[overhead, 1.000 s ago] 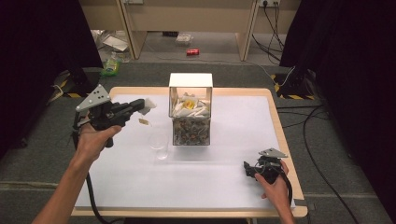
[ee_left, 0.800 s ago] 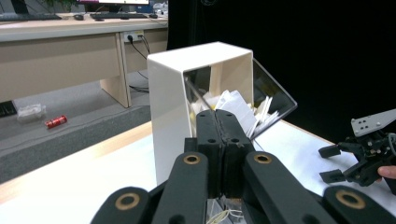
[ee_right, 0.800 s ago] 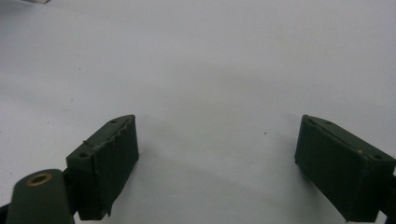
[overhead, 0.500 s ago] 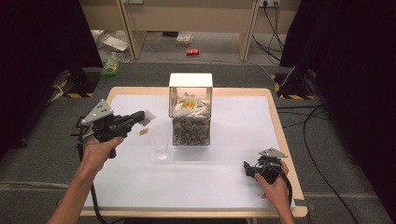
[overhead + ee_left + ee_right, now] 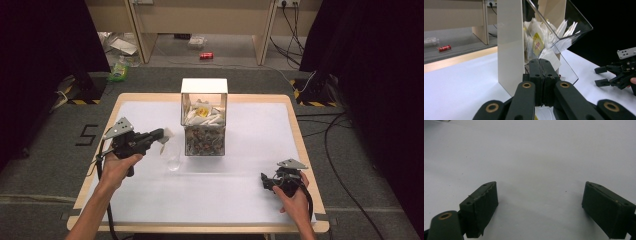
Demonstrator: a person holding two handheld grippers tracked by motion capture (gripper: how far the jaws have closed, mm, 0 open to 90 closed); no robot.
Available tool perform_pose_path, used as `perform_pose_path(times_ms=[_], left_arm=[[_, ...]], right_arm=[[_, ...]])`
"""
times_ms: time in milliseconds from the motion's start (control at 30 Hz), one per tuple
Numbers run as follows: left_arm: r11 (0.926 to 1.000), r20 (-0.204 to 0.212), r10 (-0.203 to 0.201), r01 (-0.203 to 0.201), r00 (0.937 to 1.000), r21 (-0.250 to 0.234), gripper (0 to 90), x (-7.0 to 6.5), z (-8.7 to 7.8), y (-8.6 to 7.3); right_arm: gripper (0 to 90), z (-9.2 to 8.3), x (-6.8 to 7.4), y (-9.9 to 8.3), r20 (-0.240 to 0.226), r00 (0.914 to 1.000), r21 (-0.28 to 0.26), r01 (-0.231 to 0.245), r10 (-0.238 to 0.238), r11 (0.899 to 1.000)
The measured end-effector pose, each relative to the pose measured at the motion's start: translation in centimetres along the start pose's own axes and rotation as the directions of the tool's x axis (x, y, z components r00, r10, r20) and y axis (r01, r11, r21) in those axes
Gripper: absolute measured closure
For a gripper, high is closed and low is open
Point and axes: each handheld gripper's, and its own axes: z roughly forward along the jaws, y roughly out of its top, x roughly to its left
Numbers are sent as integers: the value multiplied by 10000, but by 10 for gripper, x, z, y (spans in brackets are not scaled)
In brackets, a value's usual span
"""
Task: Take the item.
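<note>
The left gripper (image 5: pixel 159 135) is held above the left half of the white worktop (image 5: pixel 240 200), its jaws pressed together on a small white paper sachet (image 5: pixel 166 133), pointing toward the clear box (image 5: pixel 204 125). In the left gripper view the closed jaws sit just in front of the box's pale side panel, and the sachet's corner (image 5: pixel 552 58) pokes up past their tips. The box stands at the centre of the worktop, toward the far edge, packed with white and yellow sachets (image 5: pixel 202 112) above a darker layer. A clear glass (image 5: pixel 172 155) stands just beside the box's near left corner, below the left jaws. The right gripper (image 5: pixel 266 181) rests low near the worktop's near right corner, jaws spread wide over bare white surface. Open worktop lies between the two grippers and along the near edge.
</note>
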Motion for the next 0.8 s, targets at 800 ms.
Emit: perform_pose_path(times_ms=[800], left_arm=[[9969,-87,-361,366,9993,701,883,6,20,-33]], right_arm=[[140,0,0,0,1,10000,3,-2,2,10000]])
